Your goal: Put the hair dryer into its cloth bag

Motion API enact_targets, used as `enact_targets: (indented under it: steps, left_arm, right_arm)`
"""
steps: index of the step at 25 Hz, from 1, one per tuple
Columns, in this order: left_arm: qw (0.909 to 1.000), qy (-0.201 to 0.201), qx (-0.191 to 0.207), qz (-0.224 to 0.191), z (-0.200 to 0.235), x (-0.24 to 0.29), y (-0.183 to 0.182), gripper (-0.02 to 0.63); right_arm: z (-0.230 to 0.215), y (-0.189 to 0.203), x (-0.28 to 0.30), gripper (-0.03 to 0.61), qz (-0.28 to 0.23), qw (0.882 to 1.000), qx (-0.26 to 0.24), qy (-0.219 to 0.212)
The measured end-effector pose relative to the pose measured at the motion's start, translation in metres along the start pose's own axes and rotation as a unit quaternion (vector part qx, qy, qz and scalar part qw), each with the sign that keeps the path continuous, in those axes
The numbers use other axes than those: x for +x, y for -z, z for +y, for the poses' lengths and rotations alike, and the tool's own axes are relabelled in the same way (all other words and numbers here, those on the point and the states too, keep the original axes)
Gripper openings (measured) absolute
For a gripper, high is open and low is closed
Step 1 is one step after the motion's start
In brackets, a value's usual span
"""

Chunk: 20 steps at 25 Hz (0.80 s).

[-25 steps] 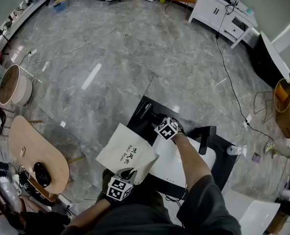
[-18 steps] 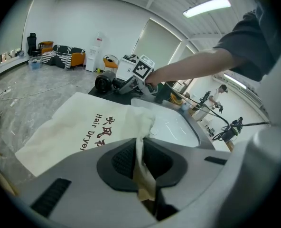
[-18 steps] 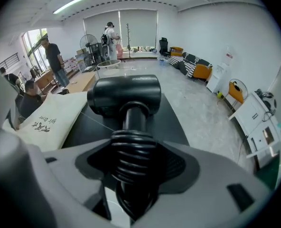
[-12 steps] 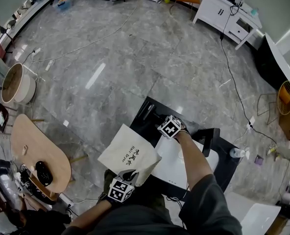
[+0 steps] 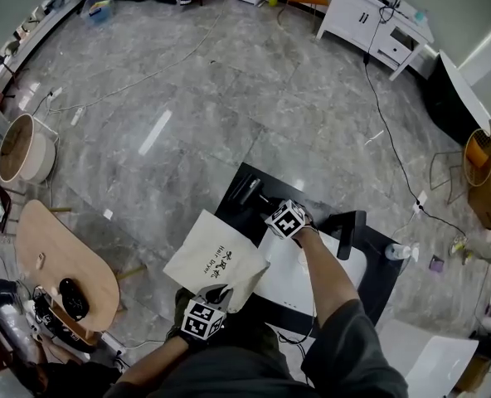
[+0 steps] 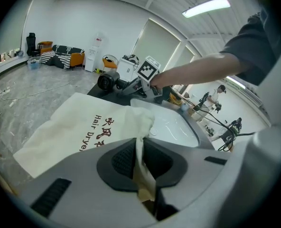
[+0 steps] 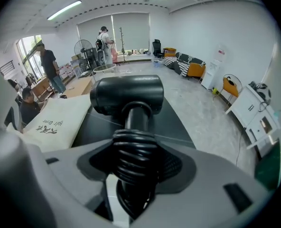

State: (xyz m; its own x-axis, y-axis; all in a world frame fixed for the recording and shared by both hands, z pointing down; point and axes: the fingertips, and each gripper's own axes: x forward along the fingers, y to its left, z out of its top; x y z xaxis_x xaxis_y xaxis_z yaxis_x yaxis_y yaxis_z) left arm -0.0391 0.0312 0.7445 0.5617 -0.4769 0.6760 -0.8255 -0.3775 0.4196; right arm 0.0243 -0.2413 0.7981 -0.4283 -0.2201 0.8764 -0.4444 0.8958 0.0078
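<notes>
A cream cloth bag (image 5: 215, 258) printed "Hair Dryer" lies flat over the left edge of the black table (image 5: 378, 259). My left gripper (image 5: 215, 295) holds its near corner, and in the left gripper view the jaws (image 6: 141, 158) are shut on a fold of the bag (image 6: 79, 127). The black hair dryer (image 5: 250, 191) rests at the table's far corner. My right gripper (image 5: 272, 207) is shut on its handle, which is wrapped in coiled cord (image 7: 135, 153). The dryer's barrel (image 7: 127, 94) lies crosswise just beyond the right gripper (image 7: 135, 163), with the bag (image 7: 52, 120) to its left.
A white basin-shaped top (image 5: 308, 276) fills the middle of the black table. An oval wooden table (image 5: 59, 264) stands to the left. Cables (image 5: 386, 131) run over the grey floor. A white cabinet (image 5: 378, 19) is far off. People (image 7: 48, 68) stand in the background.
</notes>
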Motion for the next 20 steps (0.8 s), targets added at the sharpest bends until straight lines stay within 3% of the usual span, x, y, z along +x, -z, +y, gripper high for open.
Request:
enact_targets:
  steps: [20]
  left_arm:
    - [0.9996, 0.015, 0.023, 0.011, -0.001, 0.014, -0.01, 0.028]
  right_arm:
    - [0.062, 0.133, -0.114, 0.242, -0.001, 0.992, 0.117, 0.035]
